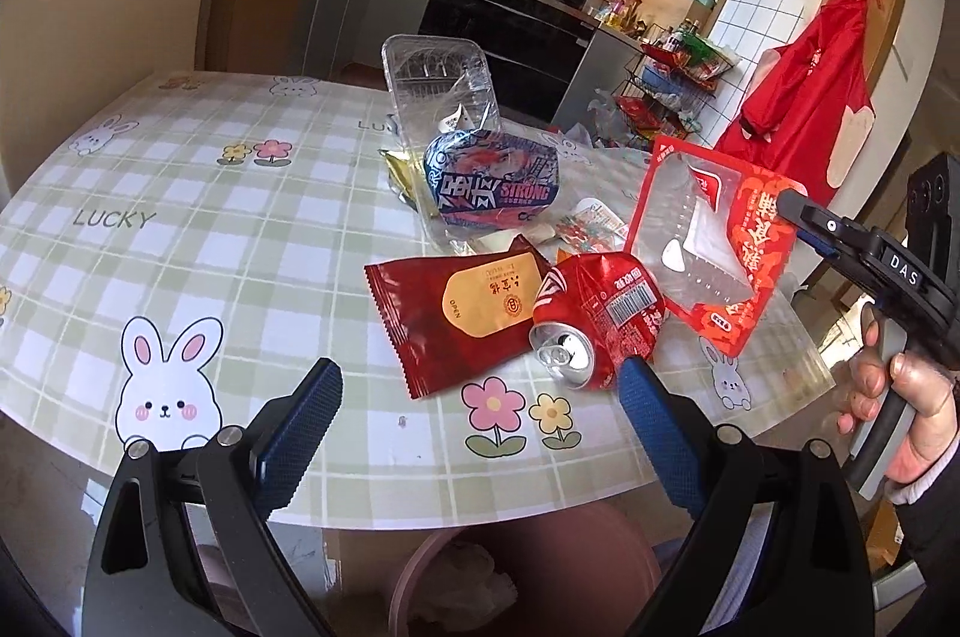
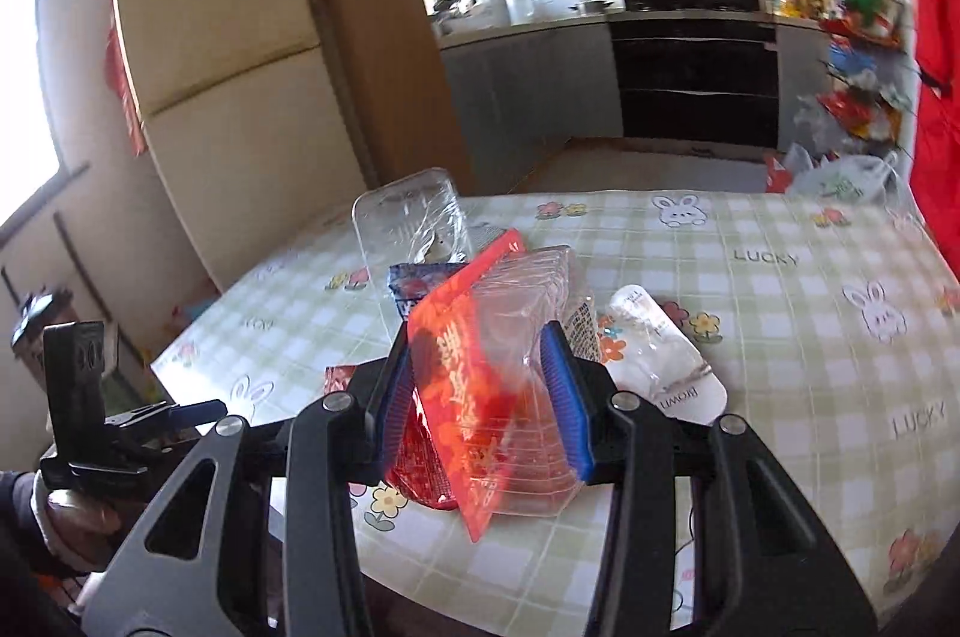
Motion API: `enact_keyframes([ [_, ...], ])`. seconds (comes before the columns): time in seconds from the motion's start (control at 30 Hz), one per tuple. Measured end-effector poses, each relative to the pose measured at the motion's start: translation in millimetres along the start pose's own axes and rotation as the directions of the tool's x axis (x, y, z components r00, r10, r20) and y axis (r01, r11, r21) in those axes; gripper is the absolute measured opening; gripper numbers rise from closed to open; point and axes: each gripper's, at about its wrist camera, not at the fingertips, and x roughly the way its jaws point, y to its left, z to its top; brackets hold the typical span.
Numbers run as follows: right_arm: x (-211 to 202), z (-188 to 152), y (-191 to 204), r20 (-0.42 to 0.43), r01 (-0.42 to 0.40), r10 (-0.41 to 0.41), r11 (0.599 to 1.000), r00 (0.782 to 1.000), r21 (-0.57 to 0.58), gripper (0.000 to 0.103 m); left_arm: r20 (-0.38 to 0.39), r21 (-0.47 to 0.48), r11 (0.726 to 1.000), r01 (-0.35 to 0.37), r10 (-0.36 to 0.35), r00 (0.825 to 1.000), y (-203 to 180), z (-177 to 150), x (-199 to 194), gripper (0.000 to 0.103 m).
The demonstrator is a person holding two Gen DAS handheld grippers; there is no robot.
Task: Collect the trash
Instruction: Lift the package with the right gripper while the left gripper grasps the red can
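My right gripper (image 2: pixel 477 337) is shut on a red and clear plastic package (image 2: pixel 474 397) and holds it tilted above the table. In the left wrist view that package (image 1: pixel 750 247) hangs at the right, with the right gripper (image 1: pixel 807 226) clamped on its edge. My left gripper (image 1: pixel 480 373) stands open over the table's near edge with nothing between its fingers. A crushed red can (image 1: pixel 600 325) lies just past its right finger. Beside the can are a dark red wrapper (image 1: pixel 456 313), a blue "STRONG" pack (image 1: pixel 492 181), a gold wrapper (image 1: pixel 405 169), a small white packet (image 1: pixel 591 220) and a clear tray (image 1: pixel 441 79).
A checked cloth with rabbits covers the table (image 1: pixel 180 217). A pink bin (image 1: pixel 456 577) with crumpled paper stands on the floor under the near edge. A red garment (image 1: pixel 804 97) hangs on the right wall by a wire rack (image 1: pixel 666 85). A hand (image 1: pixel 912 397) grips the right tool.
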Motion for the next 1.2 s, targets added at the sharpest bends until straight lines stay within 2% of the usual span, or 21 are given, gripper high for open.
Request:
enact_keyframes([
  [0.13, -14, -4, -9, 0.041, 0.020, -0.022, 0.998, 0.999, 0.052, 0.044, 0.001, 0.017, 1.000, 0.021, -0.021, 1.000, -1, 22, 6, 0.091],
  [0.33, -29, -4, -25, 0.094, 0.035, -0.046, 0.993, 0.995, 0.109, 0.044, 0.009, 0.152, 0.988, 0.025, -0.027, 1.000, -17, 56, 24, 0.088],
  [0.43, -33, -6, -32, 0.101, 0.029, -0.042, 0.991, 0.994, 0.129, 0.044, 0.017, 0.263, 0.965, 0.014, -0.019, 1.000, -29, 72, 35, 0.088],
  [0.53, -36, -8, -39, 0.097, 0.028, -0.043, 0.989, 0.994, 0.145, 0.044, 0.037, 0.383, 0.924, -0.006, -0.009, 0.999, -41, 90, 45, 0.088],
  [0.67, -39, -11, -45, 0.105, 0.033, -0.050, 0.986, 0.993, 0.161, 0.044, 0.017, 0.459, 0.888, -0.022, 0.016, 1.000, -47, 111, 69, 0.086],
  [0.73, -41, -12, -47, 0.107, 0.039, -0.057, 0.986, 0.993, 0.159, 0.044, -0.021, 0.464, 0.886, 0.011, -0.001, 1.000, -47, 115, 81, 0.081],
  [0.83, -43, -14, -47, 0.108, 0.047, -0.064, 0.987, 0.992, 0.153, 0.044, -0.104, 0.447, 0.889, 0.104, -0.064, 0.993, -50, 108, 95, 0.078],
  [0.93, -43, -17, -48, 0.108, 0.039, -0.057, 0.986, 0.992, 0.160, 0.044, -0.208, 0.396, 0.894, 0.212, -0.138, 0.968, -52, 88, 110, 0.074],
  [1.1, -41, -21, -47, 0.099, 0.029, -0.044, 0.987, 0.994, 0.156, 0.044, -0.299, 0.367, 0.896, 0.250, -0.141, 0.944, -54, 60, 132, 0.063],
  [1.2, -39, -22, -47, 0.095, 0.027, -0.043, 0.987, 0.995, 0.159, 0.044, -0.324, 0.320, 0.909, 0.267, -0.160, 0.933, -50, 58, 143, 0.063],
])
